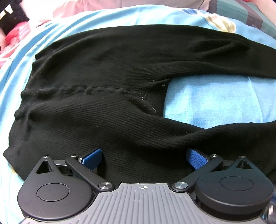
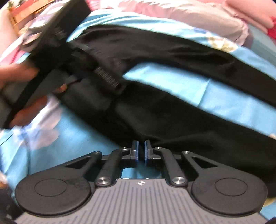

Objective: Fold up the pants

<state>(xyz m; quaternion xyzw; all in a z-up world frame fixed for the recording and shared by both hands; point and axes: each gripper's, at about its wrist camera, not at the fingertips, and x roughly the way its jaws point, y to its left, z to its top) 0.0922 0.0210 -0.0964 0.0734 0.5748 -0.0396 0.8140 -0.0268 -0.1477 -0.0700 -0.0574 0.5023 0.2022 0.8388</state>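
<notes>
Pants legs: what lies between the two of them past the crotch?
Only bare blue bedsheet shows between the two legs of the black pants; both wrist views show that gap, with nothing lying in it.

You're in a home bedroom, working on a bed, blue patterned sheet (image 1: 215, 103) under you, pink and grey bedding (image 2: 181, 15) heaped at the far side.

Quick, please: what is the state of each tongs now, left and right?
Left tongs: open, over the black pants, holding nothing.
Right tongs: nearly closed at the pants' edge; grip on cloth cannot be told.
</notes>
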